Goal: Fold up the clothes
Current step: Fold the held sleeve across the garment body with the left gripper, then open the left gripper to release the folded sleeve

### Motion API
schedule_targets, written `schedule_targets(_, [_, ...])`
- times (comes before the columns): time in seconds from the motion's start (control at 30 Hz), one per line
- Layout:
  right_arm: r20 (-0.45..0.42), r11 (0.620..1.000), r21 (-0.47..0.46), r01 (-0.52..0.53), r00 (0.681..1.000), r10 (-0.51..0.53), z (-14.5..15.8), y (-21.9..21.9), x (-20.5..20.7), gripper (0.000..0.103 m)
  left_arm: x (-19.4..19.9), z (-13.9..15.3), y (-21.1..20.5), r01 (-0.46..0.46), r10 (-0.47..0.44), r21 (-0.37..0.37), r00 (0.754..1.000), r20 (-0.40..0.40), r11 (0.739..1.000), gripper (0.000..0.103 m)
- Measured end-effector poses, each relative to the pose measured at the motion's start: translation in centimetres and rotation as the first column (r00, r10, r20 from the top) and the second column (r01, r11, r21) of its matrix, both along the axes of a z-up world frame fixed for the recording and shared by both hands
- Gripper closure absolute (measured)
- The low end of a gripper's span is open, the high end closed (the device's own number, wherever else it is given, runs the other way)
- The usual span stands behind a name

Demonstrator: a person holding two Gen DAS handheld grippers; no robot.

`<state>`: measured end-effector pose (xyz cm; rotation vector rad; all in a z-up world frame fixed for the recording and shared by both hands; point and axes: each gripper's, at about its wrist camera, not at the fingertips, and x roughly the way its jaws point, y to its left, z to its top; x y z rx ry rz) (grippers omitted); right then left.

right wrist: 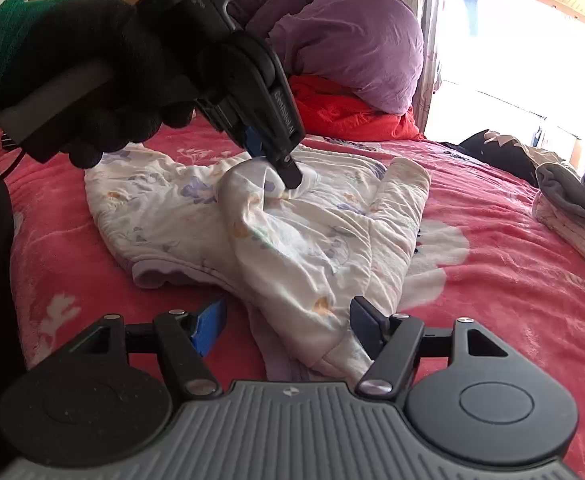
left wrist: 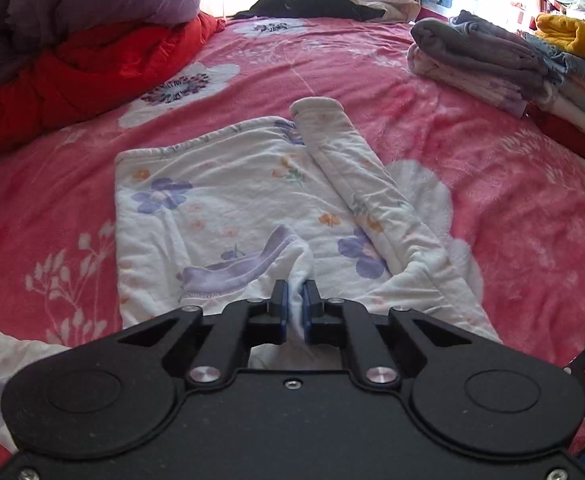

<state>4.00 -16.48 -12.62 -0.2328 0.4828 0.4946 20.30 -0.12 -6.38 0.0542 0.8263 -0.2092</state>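
**Left wrist view: jaws pinching a cuff, floral top half folded on the bed**

Left wrist camera is showing the left gripper (left wrist: 295, 300) with its jaws closed tight on a white fold of the floral top (left wrist: 220, 200), which is lying spread on the pink bedspread (left wrist: 492, 208) — one sleeve (left wrist: 348, 160) is crossing its body diagonally. From the right wrist view, a gloved hand (right wrist: 92, 80) is holding that gripper above the garment's middle, fabric bunching up under the tips. The right gripper (right wrist: 284, 328) is sitting with its jaws standing open, a lower edge of the top lying between them but not pressed.

The cloth is looking light, soft and quilted — it is likely drooping wherever it is unsupported and sliding little on the fleecy bedspread. Hems, cuffs and corners are looking like the sounder places to hold, since a mid-panel pinch is only gathering wrinkles. Folded clothes (left wrist: 492, 64) are stacking up at the bed's far side
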Motion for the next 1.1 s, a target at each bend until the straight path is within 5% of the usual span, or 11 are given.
schedule_targets(0.1, [-0.001,1.000,0.008,0.005,1.000,-0.005,0.1,-0.3,0.1,0.035,-0.9,1.1,0.5,-0.059,0.069,-0.114,0.994,0.088,0.992,0.098])
schedule_targets(0.23, [-0.023,1.000,0.010,-0.019,1.000,0.019,-0.2,-0.1,0.1,0.035,-1.3,2.6,1.0,-0.134,0.201,-0.313,0.960,0.193,0.940,0.098])
schedule_targets(0.33, [-0.031,1.000,0.008,-0.019,0.999,0.019,-0.2,-0.2,0.1,0.035,-0.3,3.0,0.3,-0.140,0.240,-0.396,0.947,0.214,0.908,0.098])
schedule_targets(0.4, [-0.029,1.000,0.010,-0.018,0.999,0.018,0.0,-0.3,0.1,0.035,0.9,2.9,-0.8,-0.130,0.233,-0.396,0.947,0.223,0.909,0.098])
schedule_targets(0.5, [-0.035,1.000,-0.004,-0.010,0.999,0.010,0.1,-0.4,0.1,0.035,2.4,2.5,-2.8,-0.105,0.201,-0.348,0.946,0.253,0.932,0.098])
schedule_targets(0.7, [-0.031,1.000,-0.025,-0.020,0.999,0.019,-0.1,-0.7,-0.1,0.037,4.4,0.4,-7.7,-0.017,0.059,-0.134,0.948,0.313,0.991,0.098])
schedule_targets(0.87, [-0.031,0.998,-0.046,-0.032,0.999,0.031,-0.4,-0.8,-0.1,0.040,5.0,-1.2,-9.8,0.036,-0.024,-0.032,0.946,0.323,0.999,0.098])
schedule_targets(1.0, [-0.037,0.998,-0.050,-0.037,0.999,0.035,-0.5,-0.9,-0.2,0.040,6.3,-2.4,-10.2,0.057,-0.051,-0.017,0.968,0.246,0.998,0.097])
schedule_targets(1.1, [-0.041,0.998,-0.051,-0.040,0.998,0.037,-0.5,-0.9,-0.2,0.040,8.2,-3.9,-10.3,0.060,-0.062,0.019,0.993,0.105,0.998,0.089])
